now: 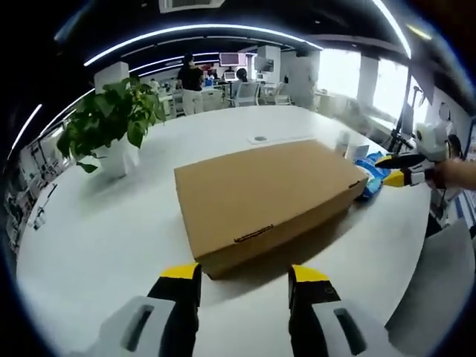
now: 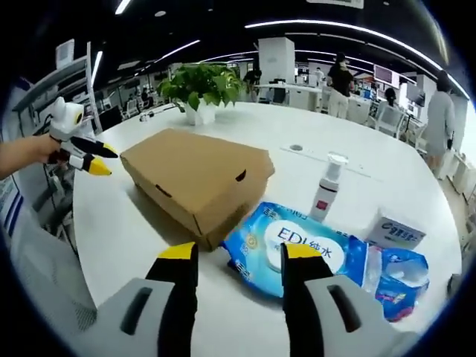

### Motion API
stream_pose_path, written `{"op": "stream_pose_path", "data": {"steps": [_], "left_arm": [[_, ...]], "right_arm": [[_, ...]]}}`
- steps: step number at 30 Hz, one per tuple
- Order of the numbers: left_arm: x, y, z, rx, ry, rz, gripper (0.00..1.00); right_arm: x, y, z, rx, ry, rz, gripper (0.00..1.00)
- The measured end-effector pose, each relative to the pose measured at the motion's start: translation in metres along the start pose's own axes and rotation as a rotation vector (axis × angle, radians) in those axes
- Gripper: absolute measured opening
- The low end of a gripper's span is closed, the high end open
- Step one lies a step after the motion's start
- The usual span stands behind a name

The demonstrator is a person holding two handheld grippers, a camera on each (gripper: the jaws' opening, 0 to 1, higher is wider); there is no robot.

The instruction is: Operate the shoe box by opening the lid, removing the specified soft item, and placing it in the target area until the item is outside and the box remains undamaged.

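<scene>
Closed shoe box point(image 1: 268, 201) lies mid-table between my left gripper point(image 1: 245, 286) and right gripper point(image 2: 239, 268), both spread and empty; I judge that prying its lid from one corner could crease the cardboard

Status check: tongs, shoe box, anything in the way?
Left tongs open, short of the shoe box. Right tongs open, above the wipes pack. Lid closed. Wipes pack against the box's corner, spray bottle beside it.
</scene>
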State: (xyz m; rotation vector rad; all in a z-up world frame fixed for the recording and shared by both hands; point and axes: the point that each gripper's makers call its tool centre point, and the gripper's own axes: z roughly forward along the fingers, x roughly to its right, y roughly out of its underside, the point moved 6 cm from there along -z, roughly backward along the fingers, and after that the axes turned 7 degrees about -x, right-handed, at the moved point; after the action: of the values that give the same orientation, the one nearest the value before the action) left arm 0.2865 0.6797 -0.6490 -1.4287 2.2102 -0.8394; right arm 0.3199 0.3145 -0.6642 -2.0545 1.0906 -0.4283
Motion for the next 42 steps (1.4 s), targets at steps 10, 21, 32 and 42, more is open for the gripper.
{"op": "stream_pose_path", "data": {"steps": [10, 21, 32, 42], "left_arm": [[0.032, 0.005, -0.03, 0.072, 0.011, 0.006, 0.53], [0.069, 0.017, -0.062, 0.13, 0.024, 0.047, 0.67], [0.083, 0.032, -0.087, 0.136, 0.024, 0.056, 0.86], [0.089, 0.04, -0.093, 0.164, 0.032, -0.009, 1.0]], "right_arm": [[0.015, 0.034, -0.054, -0.013, 0.089, 0.002, 0.47], [0.008, 0.063, -0.107, -0.021, 0.129, 0.012, 0.6], [-0.004, 0.079, -0.138, -0.009, 0.127, 0.014, 0.82], [-0.011, 0.091, -0.147, -0.013, 0.131, -0.015, 0.96]]}}
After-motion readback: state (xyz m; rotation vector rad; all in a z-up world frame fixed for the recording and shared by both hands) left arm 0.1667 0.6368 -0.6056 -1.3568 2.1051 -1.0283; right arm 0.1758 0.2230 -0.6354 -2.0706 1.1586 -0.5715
